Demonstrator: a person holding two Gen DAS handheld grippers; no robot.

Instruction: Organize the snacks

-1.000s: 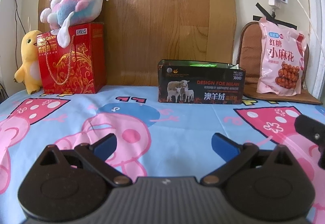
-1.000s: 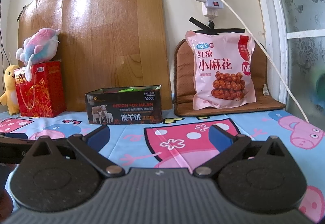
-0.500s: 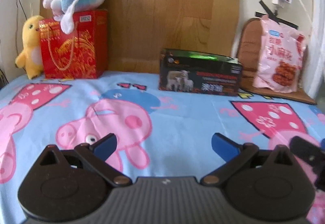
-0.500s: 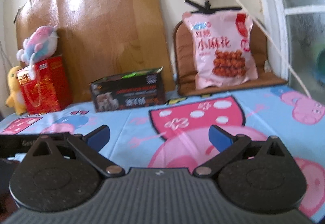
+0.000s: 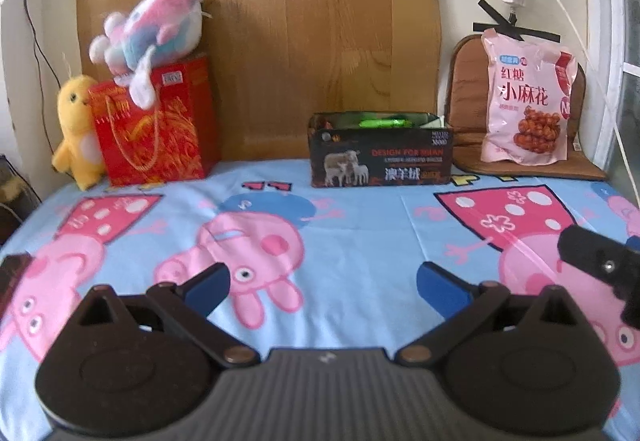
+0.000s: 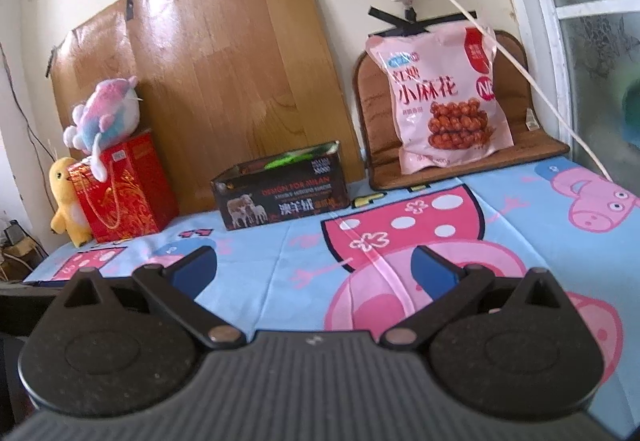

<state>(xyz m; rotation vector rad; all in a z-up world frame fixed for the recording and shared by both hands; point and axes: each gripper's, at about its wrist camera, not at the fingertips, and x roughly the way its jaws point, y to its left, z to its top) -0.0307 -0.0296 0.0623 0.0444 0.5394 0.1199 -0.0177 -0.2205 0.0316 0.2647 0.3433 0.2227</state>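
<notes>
A pink snack bag (image 5: pixel 526 107) (image 6: pixel 444 101) leans upright against a brown cushion at the back right. Left of it stands an open black box (image 5: pixel 380 153) (image 6: pixel 282 189) with sheep printed on its front and something green inside. My left gripper (image 5: pixel 322 287) hangs open over the cartoon-pig sheet, well short of the box, holding nothing. My right gripper (image 6: pixel 314 269) is open too, tilted, with the box ahead to its left and the bag ahead to its right. Part of the right gripper (image 5: pixel 600 267) shows at the right edge of the left wrist view.
A red gift bag (image 5: pixel 154 129) (image 6: pixel 124 189) with a pastel plush (image 5: pixel 150 31) on top stands at the back left, beside a yellow duck toy (image 5: pixel 76 129). A wood panel (image 5: pixel 320 21) covers the wall. A white cable (image 6: pixel 520 73) hangs down the right side by the window.
Both grippers have risen and drawn back from the box and the bag, so these look lower and smaller. The right wrist view has tilted. Both stay open and empty.
</notes>
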